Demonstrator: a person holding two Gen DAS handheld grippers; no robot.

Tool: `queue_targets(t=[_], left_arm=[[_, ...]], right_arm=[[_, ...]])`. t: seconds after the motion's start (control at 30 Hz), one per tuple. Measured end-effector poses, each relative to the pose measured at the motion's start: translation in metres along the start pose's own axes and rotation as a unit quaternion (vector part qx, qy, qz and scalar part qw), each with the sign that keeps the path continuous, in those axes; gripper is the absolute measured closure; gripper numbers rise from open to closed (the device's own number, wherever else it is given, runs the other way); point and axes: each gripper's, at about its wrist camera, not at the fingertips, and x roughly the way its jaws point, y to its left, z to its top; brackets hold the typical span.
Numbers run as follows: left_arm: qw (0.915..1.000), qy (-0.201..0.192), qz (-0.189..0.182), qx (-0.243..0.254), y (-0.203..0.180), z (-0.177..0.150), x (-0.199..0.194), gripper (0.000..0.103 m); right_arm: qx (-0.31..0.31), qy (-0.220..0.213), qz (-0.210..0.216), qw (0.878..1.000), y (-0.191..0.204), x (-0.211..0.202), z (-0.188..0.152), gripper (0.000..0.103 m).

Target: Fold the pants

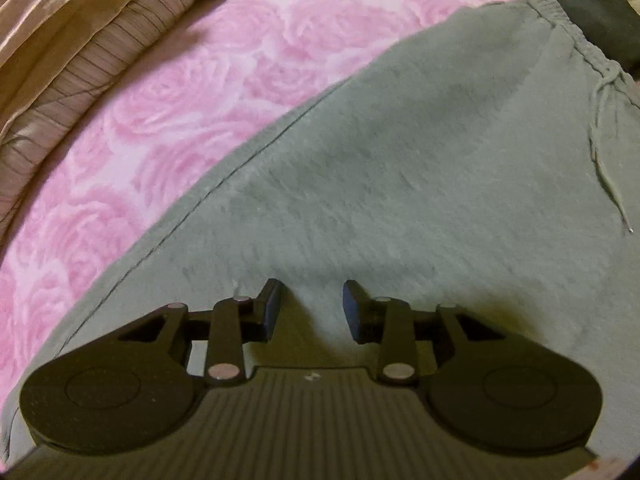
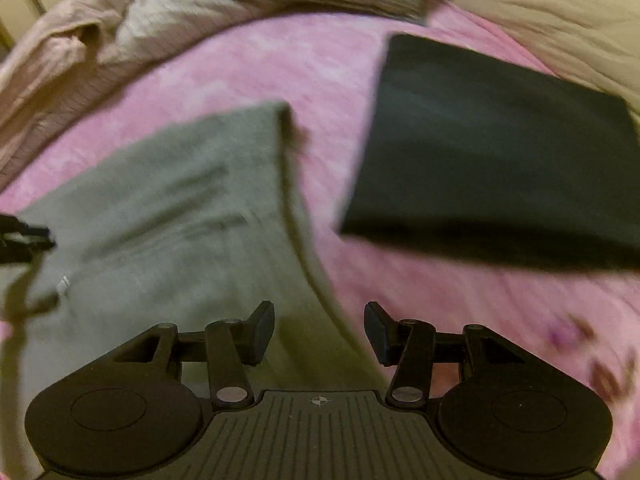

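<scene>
My left gripper [image 1: 311,309] and right gripper [image 2: 319,333] hang spread, pinching nothing, over the grey pants [image 1: 400,184]; the loose drawstring [image 1: 600,140] ahead could bunch inside the fold

The pants [image 2: 168,216] lie flat on the bed [image 2: 248,72], with a folded garment [image 2: 492,160] to their right and rumpled bedding [image 2: 120,36] behind them.

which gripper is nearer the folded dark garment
Right. The right gripper hangs open at the grey pants' edge, the dark garment just beyond. The left gripper is over the pants' middle, that garment far off.
</scene>
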Motion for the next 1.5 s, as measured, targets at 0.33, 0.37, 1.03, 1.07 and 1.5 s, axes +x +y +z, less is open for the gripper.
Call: queue_targets(t=[0.33,0.37,1.03,1.07,1.5], left_arm=[[0.9991,-0.013,0.033,-0.023,0.0,-0.012,-0.072,0.072],[0.9987,-0.013,0.039,-0.031,0.001,-0.017,-0.083,0.072],[0.9597,-0.004,0.059,-0.275,-0.046,-0.185,-0.294,0.048],[0.9576,-0.003,0.055,-0.283,-0.047,-0.197,-0.301,0.047],[0.9249,0.03,0.099,-0.366,-0.021,-0.333,-0.367,0.011]], right_arm=[[0.156,0.02,0.007,0.988,-0.045,0.005,-0.031,0.074],[0.153,0.026,0.01,0.988,-0.048,0.009,-0.031,0.074],[-0.016,-0.018,0.024,0.999,0.124,-0.114,-0.044,0.033],[-0.024,-0.017,0.026,0.999,0.137,-0.12,-0.047,0.033],[-0.101,0.034,0.019,0.994,0.254,-0.163,-0.091,0.026]])
